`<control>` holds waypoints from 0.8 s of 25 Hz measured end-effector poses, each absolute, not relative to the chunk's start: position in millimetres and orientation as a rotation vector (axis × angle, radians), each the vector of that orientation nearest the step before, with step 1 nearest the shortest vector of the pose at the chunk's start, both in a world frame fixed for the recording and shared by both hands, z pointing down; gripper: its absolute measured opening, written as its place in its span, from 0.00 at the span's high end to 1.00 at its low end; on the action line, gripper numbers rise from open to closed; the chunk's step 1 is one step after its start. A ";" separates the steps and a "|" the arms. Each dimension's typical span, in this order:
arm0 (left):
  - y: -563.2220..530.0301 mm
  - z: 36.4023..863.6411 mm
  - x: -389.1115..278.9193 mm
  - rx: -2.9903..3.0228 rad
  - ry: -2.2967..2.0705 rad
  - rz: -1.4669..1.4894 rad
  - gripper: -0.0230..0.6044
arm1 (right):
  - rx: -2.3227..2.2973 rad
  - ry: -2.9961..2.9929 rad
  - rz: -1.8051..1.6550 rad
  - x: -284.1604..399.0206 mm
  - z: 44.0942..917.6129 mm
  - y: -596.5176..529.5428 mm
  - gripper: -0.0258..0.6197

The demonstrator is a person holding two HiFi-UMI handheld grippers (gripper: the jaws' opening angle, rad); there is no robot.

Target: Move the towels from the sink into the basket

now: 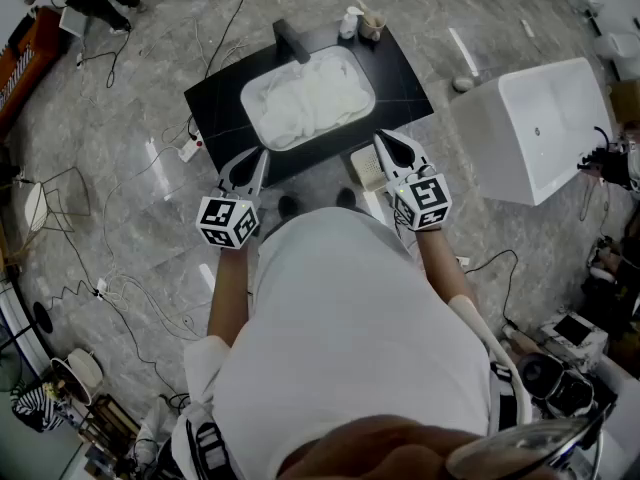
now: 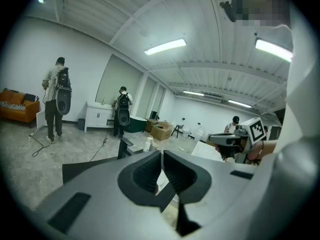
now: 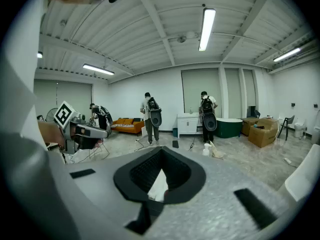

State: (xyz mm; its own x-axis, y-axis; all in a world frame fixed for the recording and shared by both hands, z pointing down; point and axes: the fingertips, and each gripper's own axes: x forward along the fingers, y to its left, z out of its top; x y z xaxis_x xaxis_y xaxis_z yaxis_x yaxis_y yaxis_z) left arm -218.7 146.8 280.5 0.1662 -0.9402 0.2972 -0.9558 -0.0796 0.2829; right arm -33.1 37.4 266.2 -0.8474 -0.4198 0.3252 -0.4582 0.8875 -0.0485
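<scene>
Forearms reach forward from the white-shirted torso, one on each side, both tipped slightly downward toward the black counter [image 1: 405, 73]. On the left, the left gripper [image 1: 250, 163] hovers at the counter's near edge, its tongs pressed together on nothing. Ahead, between the two tools, the white towels [image 1: 312, 93] lie heaped in the sink [image 1: 248, 108], apart from both grippers. On the right, the right gripper [image 1: 393, 150] hangs by the counter's near corner, tongs likewise closed and empty, just beside a pale basket [image 1: 366, 168] on the floor. A white bathtub [image 1: 540, 118] stands farther right.
</scene>
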 end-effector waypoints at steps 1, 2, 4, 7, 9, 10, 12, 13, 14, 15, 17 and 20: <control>147.9 280.3 -219.0 2.042 -1.796 0.051 0.93 | 0.655 -2.748 0.178 -33.1 266.1 38.4 0.96; 148.7 280.2 -219.5 2.041 -1.797 0.050 0.93 | 0.655 -2.748 0.178 -33.2 266.1 39.2 0.96; 148.7 280.9 -220.9 2.039 -1.797 0.049 0.93 | 0.655 -2.749 0.179 -34.3 266.5 39.1 0.96; 146.4 282.6 -222.8 2.038 -1.793 0.052 0.93 | 0.659 -2.751 0.182 -36.1 266.4 36.5 0.96; 146.0 283.3 -222.7 2.040 -1.789 0.053 0.93 | 0.665 -2.750 0.187 -36.1 265.9 35.9 0.97; 146.1 284.0 -222.6 2.041 -1.787 0.053 0.93 | 0.667 -2.750 0.188 -36.3 266.0 35.7 0.96; 145.9 286.8 -223.0 2.039 -1.783 0.053 0.93 | 0.670 -2.752 0.189 -37.6 266.3 35.2 0.96; 145.6 288.4 -223.6 2.037 -1.780 0.053 0.93 | 0.669 -2.754 0.189 -38.8 266.6 34.7 0.96; 144.9 290.0 -224.5 2.035 -1.779 0.054 0.93 | 0.668 -2.756 0.188 -40.5 267.0 33.9 0.96; 143.9 291.6 -225.7 2.032 -1.777 0.054 0.93 | 0.666 -2.757 0.184 -42.5 267.9 32.6 0.96; 141.5 295.1 -228.4 2.028 -1.775 0.053 0.93 | 0.658 -2.754 0.172 -47.7 271.5 30.0 0.96; 141.2 298.8 -234.1 2.020 -1.766 0.055 0.93 | 0.635 -2.741 0.166 -59.0 277.0 29.7 0.96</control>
